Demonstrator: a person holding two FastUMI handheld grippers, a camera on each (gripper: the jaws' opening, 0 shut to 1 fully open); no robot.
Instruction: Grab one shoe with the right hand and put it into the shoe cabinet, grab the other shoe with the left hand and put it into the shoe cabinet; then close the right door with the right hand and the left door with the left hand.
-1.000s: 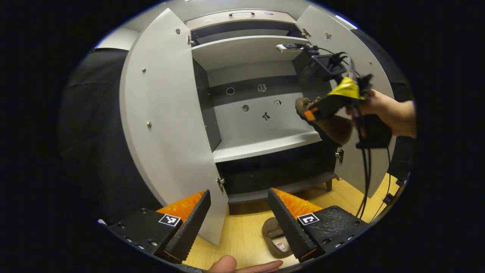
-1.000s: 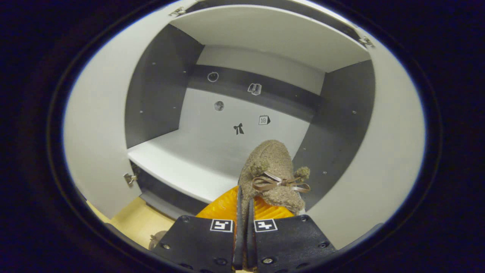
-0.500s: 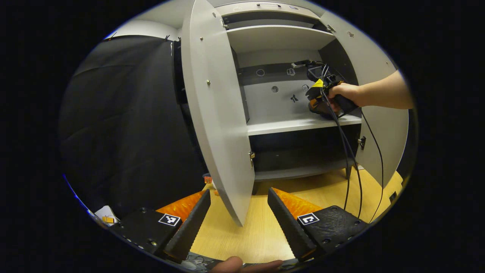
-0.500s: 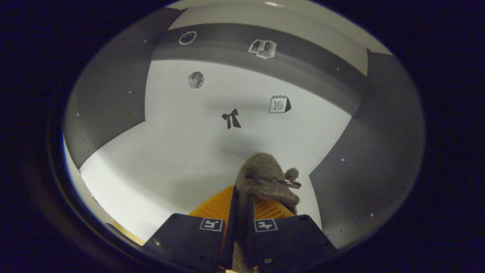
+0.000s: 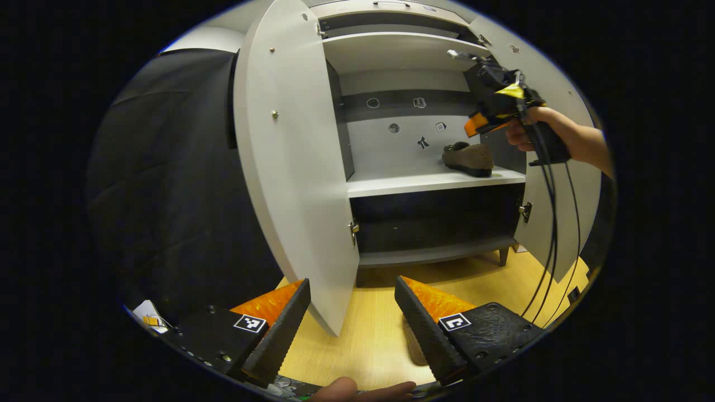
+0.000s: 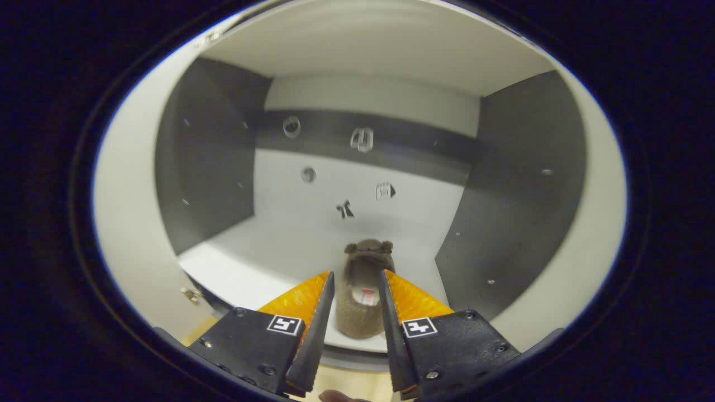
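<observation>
Shoe [image 6: 362,290] near shelf [image 6: 246,268] front edge

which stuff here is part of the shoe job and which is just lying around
Job:
- brown shoe on the cabinet shelf
- second shoe on the floor
- left door, right door, both open
- left gripper, right gripper, both open

Lying about:
- stickers on the back panel
- paper scrap on the floor

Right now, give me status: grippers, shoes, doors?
Right gripper open, clear of brown shoe on middle shelf. Left gripper open, empty. Second shoe on floor. Both doors open.
</observation>
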